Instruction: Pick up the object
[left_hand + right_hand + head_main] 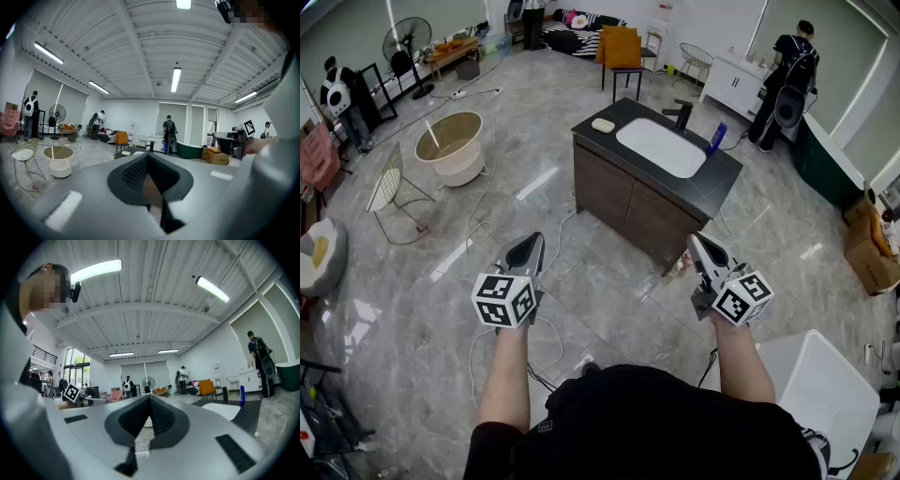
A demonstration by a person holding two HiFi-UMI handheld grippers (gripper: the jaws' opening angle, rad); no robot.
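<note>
A dark wood sink cabinet point(619, 192) stands ahead of me on the marble floor. Its black top holds a white basin point(661, 145), a black faucet point(682, 114), a blue bottle point(717, 139) and a small pale bar point(603, 125). My left gripper point(528, 246) point(147, 157) is held level in front of the cabinet's left corner, shut and empty. My right gripper point(701, 242) point(150, 399) hovers by the cabinet's near right corner, its pads meeting at the tip with nothing between them. Neither gripper touches anything.
A round beige tub point(450, 145) and a wire chair point(389, 183) stand to the left, with cables point(483, 234) trailing over the floor. A white box point(825, 384) sits at my lower right. Cardboard boxes point(867, 248), an orange chair point(622, 52) and a person point(787, 80) lie beyond.
</note>
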